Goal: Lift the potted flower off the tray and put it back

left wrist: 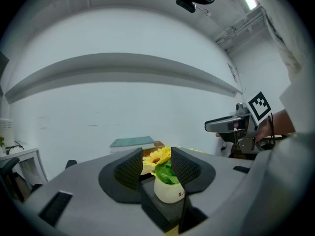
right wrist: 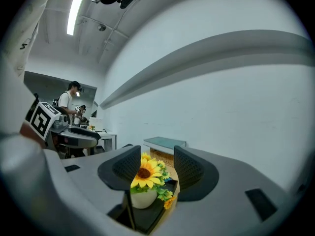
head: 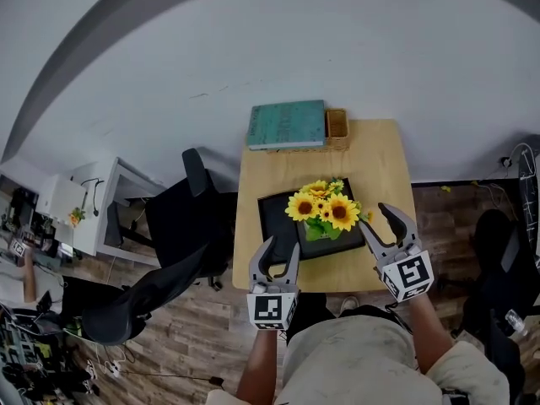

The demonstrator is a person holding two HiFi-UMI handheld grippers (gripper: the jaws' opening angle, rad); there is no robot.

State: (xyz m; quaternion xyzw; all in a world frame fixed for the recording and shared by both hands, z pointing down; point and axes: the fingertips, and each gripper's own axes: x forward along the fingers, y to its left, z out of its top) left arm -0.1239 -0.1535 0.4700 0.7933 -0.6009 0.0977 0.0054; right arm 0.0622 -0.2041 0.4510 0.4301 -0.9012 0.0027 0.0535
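Jaws apart and empty, left gripper [head: 283,245] and right gripper [head: 396,217] point level toward the potted flower [head: 325,213] on its tray [head: 272,219].

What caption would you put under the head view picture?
Left gripper and right gripper, both open, near the potted flower on its tray.

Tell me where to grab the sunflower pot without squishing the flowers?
Hold the round white pot by its bare sides, coming in low from left and right. The yellow sunflowers spread wide above it, so a grab from the top would likely crush them.
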